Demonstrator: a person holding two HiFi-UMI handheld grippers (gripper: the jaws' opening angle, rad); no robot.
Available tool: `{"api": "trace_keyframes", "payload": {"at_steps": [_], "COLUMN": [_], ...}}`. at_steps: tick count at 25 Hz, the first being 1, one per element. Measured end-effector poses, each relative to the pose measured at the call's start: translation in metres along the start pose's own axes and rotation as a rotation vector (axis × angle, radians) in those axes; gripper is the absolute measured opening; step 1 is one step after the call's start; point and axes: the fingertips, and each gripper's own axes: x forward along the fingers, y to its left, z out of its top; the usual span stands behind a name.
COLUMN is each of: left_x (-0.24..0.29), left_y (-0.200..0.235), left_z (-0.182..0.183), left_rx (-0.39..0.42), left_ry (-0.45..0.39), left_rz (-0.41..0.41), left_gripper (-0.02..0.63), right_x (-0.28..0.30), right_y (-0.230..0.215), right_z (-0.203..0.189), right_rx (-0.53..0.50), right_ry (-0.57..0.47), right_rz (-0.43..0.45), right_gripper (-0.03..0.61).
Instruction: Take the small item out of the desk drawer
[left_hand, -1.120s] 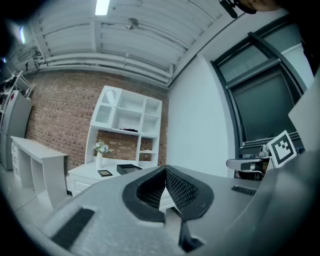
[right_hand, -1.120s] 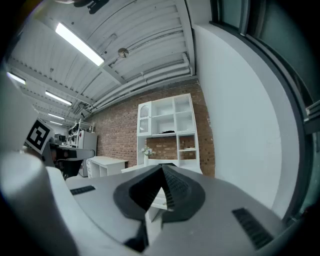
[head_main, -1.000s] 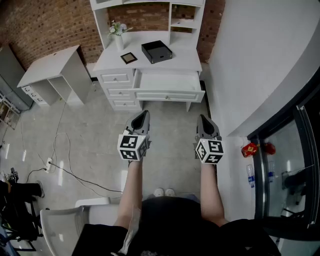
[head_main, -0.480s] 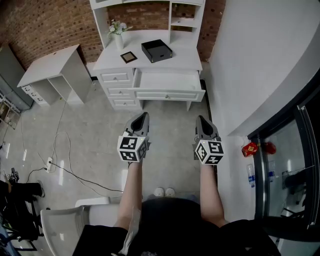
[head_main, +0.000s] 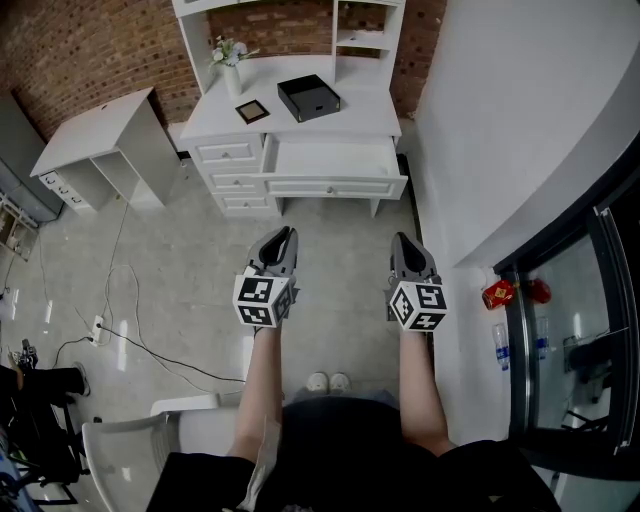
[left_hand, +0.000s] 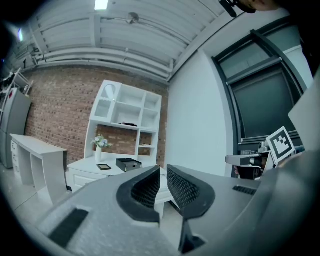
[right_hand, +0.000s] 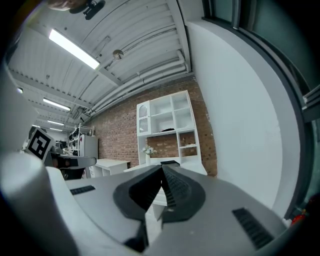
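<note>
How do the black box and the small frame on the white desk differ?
The black box is larger and taller, with raised walls; the small frame lies flat and thin. The black box is all dark; the small frame has a brownish centre. Both rest on the desk top.

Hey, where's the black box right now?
In the head view, the black box sits on top of the white desk, just right of the small picture frame and behind the open drawer.

White desk drawer (head_main: 330, 160), pulled open, wide and shallow; pale inside, contents too small to make out
</note>
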Motion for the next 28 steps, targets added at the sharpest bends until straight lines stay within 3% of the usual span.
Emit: {"api": "trace_keyframes", "payload": {"at_steps": [1,3,6,9,28], "left_x": [0.000,0.001,0.000,0.002,0.027], "left_y": [0.001,0.002,0.005,0.011,0.025], "left_z": [0.000,0.000,-0.001,-0.001,-0.015], "left_rx": [-0.006,-0.018,-0.025,-0.029,-0.016], "left_ry": [-0.006,-0.015,-0.023,-0.024,-0.011], "left_rz": [-0.005,-0.010,-0.006,0.001,-0.069], "left_gripper": [0.020,0.121,0.211,0.263,0.304], "right_x": [0.000,0.000,0.000,0.001,0.005], "right_y": [0.000,-0.002,-0.002,-0.001,-0.009], "right_z": [0.000,-0.001,-0.002,0.001,-0.011], "right_rx": [0.002,0.005,0.005,0.001,0.010], "right_ry": [-0.001,-0.004,-0.005,-0.009,-0.022], "right_rz": [-0.001,-0.002,-0.007,-0.013,-0.099], "right_gripper": [-0.002,-0.002,-0.002,-0.002,-0.002]}}
